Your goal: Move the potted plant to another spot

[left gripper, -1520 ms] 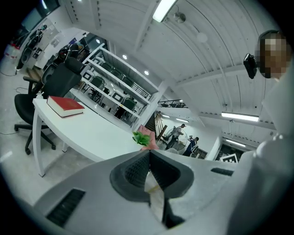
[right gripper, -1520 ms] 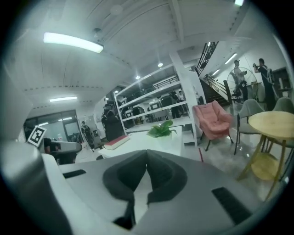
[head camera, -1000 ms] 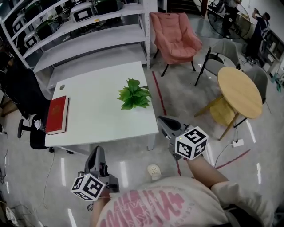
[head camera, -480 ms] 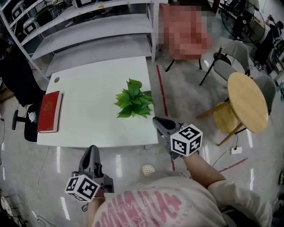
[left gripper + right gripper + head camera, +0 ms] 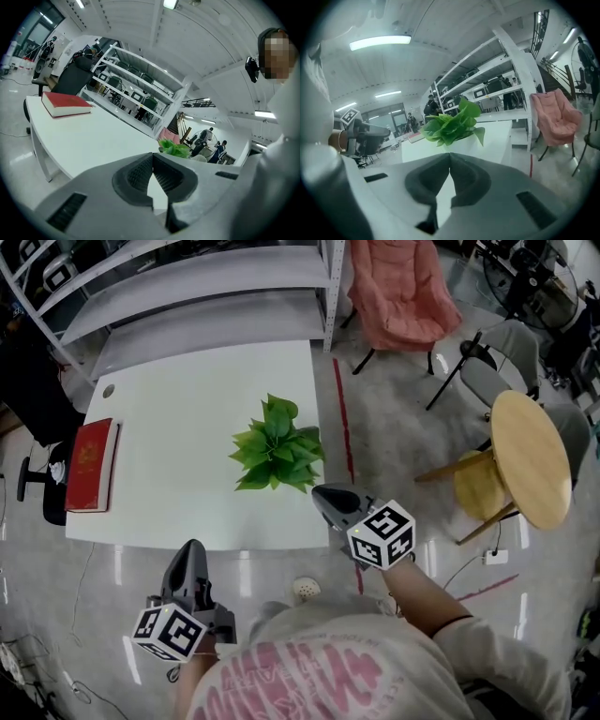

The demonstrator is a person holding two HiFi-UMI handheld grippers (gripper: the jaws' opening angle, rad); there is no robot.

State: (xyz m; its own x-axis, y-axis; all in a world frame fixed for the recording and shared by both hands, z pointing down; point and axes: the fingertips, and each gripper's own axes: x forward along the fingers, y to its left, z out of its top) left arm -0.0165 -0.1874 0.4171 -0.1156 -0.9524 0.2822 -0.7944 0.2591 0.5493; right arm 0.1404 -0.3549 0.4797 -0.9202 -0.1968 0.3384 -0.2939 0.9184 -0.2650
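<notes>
Plant [image 5: 277, 448] sits on the table [image 5: 178, 409] just beyond the closed right claw [image 5: 320, 492].

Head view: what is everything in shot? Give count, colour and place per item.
white table: one, white, centre
potted plant: one, green, on the table near its right front corner
book: one, red, table's left edge
shelving: one unit, white, behind the table
armchair: one, pink, top right
round table: one, wooden, right
floor tape: one line, red, right of the white table
left claw: one, grey, shut, empty, in front of the table
right claw: one, grey, shut, empty, just short of the plant
</notes>
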